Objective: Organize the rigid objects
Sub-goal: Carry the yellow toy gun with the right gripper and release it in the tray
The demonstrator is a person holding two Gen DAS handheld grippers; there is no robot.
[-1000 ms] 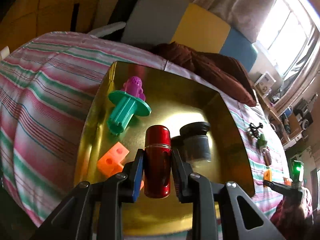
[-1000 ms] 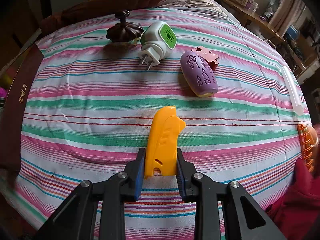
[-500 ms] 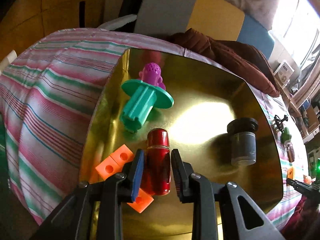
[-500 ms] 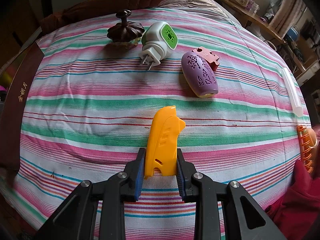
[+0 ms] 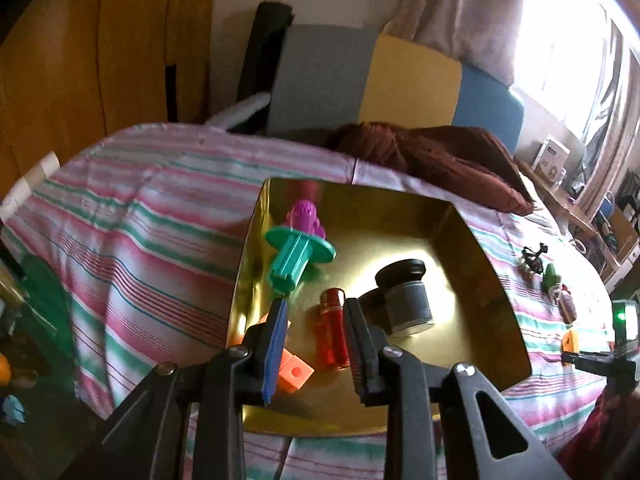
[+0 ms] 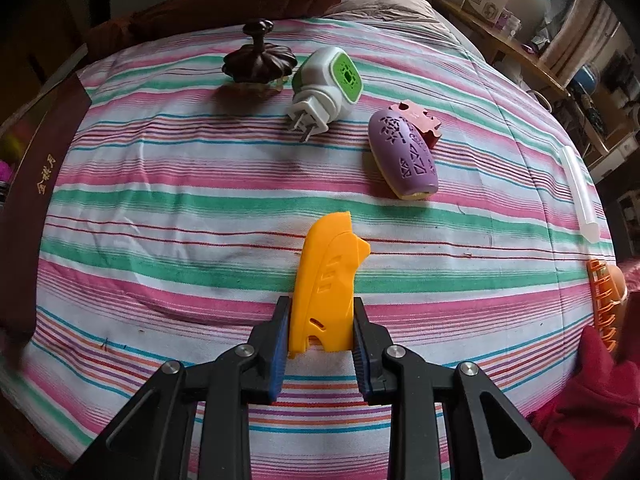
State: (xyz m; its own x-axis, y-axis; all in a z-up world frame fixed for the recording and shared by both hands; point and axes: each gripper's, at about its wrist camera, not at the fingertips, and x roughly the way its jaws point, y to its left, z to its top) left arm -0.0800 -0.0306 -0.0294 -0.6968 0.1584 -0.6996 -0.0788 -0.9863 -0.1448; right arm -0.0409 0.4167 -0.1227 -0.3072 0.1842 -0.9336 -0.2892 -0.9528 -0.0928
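A gold tray (image 5: 492, 280) lies on the striped bed. In it lie a red cylinder (image 5: 332, 330), a dark jar (image 5: 406, 300), a teal flanged piece (image 5: 298, 258), a purple toy (image 5: 306, 214) and orange blocks (image 5: 294, 372). My left gripper (image 5: 314, 344) is open above the tray, its fingers apart on either side of the red cylinder, which rests on the tray. My right gripper (image 6: 320, 336) is shut on a yellow plastic piece (image 6: 326, 288) just over the bedspread.
On the bedspread ahead of the right gripper lie a dark knob (image 6: 258, 60), a white and green plug-in device (image 6: 326, 90), a purple oval case (image 6: 404, 156), a pink piece (image 6: 420, 118) and a clear stick (image 6: 580, 196). A brown pillow (image 5: 440, 160) lies behind the tray.
My left gripper has opened and let go of the red cylinder, which now lies in the tray, and it has drawn back and up. The right gripper has not moved.
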